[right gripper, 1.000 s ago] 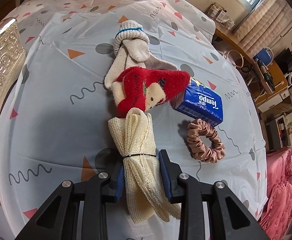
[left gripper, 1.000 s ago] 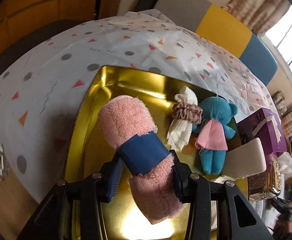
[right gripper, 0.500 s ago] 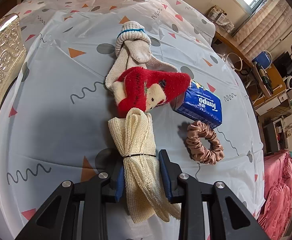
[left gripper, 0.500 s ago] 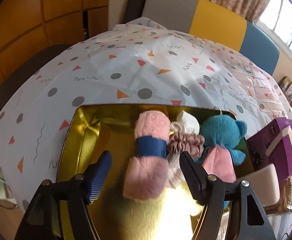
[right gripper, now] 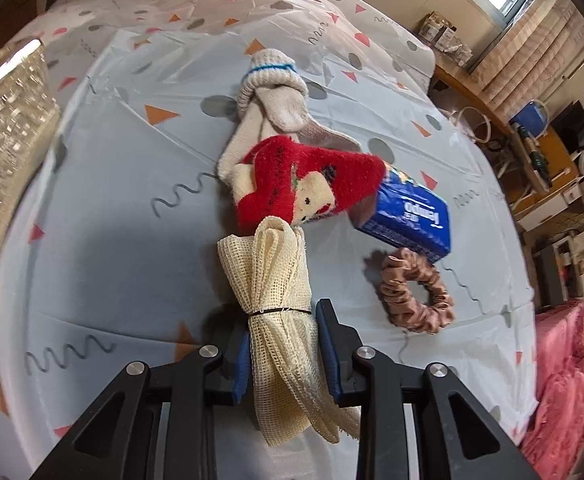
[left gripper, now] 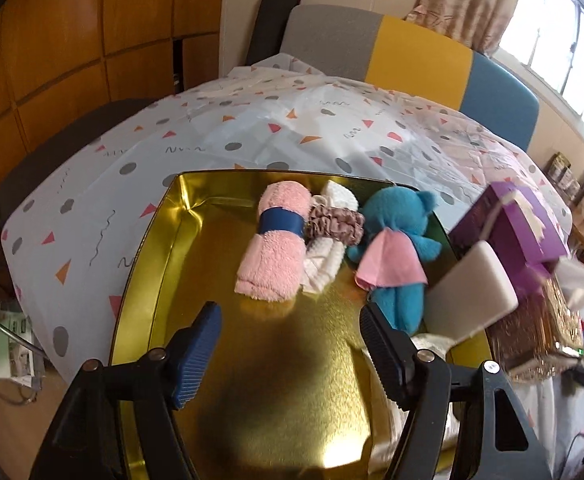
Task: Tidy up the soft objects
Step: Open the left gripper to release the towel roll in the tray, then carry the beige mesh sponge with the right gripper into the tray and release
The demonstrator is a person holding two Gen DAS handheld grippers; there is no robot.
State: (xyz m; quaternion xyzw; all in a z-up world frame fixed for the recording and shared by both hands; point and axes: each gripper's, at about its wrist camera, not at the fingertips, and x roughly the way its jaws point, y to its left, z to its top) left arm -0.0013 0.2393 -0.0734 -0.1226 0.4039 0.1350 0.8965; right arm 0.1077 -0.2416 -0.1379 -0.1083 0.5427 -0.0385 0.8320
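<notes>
A gold tray holds a pink rolled towel with a blue band, a white cloth with a brown scrunchie and a blue plush bear. My left gripper hangs open over the tray's near part, apart from the towel. In the right wrist view my right gripper is shut on a cream mesh cloth bundle tied with a black band. Beyond it lie a red sock, a beige sock, a blue tissue pack and a tan scrunchie.
A purple box and an ornate gold box stand right of the tray; a white flat object leans at its edge. The ornate box also shows at the left of the right wrist view. A chair stands behind the table.
The left gripper opened and let go of the pink towel, which now lies in the tray, then pulled back. The right gripper stays shut on the mesh bundle.
</notes>
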